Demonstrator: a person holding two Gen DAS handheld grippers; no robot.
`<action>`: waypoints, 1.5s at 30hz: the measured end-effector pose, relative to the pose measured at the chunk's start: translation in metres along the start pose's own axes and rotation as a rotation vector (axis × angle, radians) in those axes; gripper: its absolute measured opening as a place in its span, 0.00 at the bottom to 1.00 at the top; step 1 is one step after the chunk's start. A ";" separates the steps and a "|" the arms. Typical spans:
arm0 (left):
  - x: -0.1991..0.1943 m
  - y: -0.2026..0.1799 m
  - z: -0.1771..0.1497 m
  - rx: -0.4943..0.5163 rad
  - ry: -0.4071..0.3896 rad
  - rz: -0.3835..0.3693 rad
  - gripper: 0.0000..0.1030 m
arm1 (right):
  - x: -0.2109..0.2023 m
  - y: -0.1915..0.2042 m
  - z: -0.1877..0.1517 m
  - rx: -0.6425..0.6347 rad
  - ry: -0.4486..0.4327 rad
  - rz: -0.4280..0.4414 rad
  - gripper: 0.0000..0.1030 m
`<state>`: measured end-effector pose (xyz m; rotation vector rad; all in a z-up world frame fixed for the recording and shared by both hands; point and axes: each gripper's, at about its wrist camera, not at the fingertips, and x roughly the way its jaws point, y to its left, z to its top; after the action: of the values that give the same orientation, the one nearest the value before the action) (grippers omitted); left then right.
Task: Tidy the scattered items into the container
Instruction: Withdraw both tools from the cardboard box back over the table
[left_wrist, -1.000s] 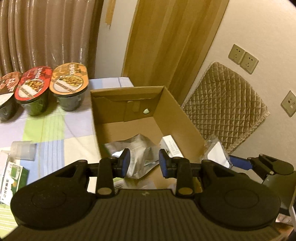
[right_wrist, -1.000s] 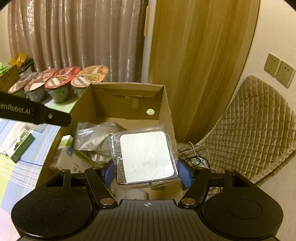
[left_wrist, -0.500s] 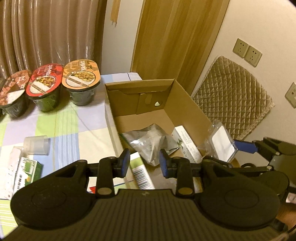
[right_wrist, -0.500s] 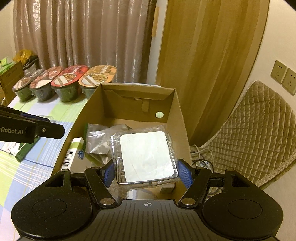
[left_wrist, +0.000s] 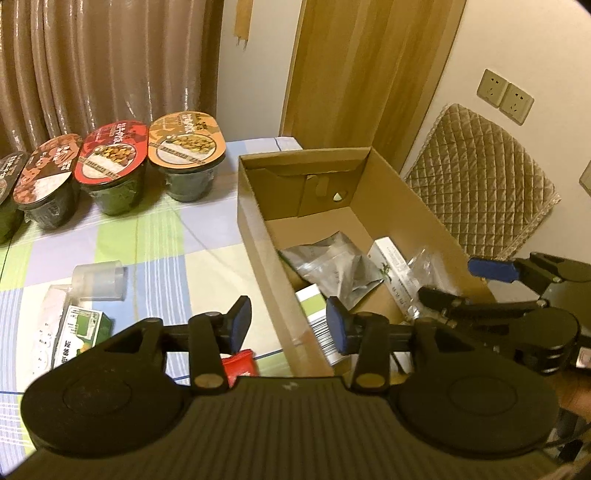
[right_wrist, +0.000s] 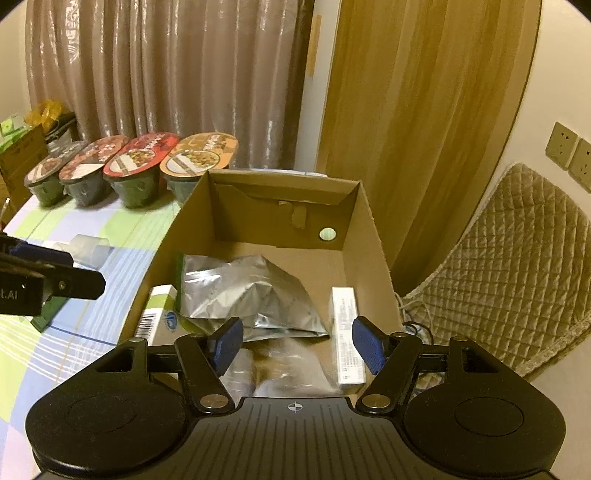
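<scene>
The open cardboard box holds a silver pouch, a long white carton and a green-and-white carton. My right gripper hovers open over the box's near end. A clear packet lies blurred below it, free of the pads. My left gripper hangs over the box's left wall, its jaws opening with nothing between them. On the cloth lie a clear cup, a green carton and a red packet.
Several lidded food bowls line the back of the checked tablecloth before a curtain. A quilted chair back stands right of the box, against a wall with sockets.
The clear packet has left my right gripper's pads and dropped into the box. My left gripper has drawn back towards the table side and its jaws have widened.
</scene>
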<state>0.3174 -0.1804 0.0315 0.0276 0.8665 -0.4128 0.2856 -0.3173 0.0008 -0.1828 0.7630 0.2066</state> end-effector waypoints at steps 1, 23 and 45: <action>0.000 0.002 -0.001 -0.002 0.001 0.002 0.40 | -0.001 0.000 0.000 -0.003 -0.001 -0.001 0.70; -0.041 0.032 -0.027 -0.012 -0.001 0.058 0.50 | -0.052 0.021 -0.005 0.027 -0.034 0.015 0.70; -0.145 0.093 -0.105 -0.018 -0.019 0.160 0.79 | -0.116 0.121 -0.034 -0.009 -0.047 0.142 0.70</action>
<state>0.1904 -0.0252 0.0579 0.0760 0.8429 -0.2546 0.1507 -0.2221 0.0471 -0.1324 0.7287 0.3477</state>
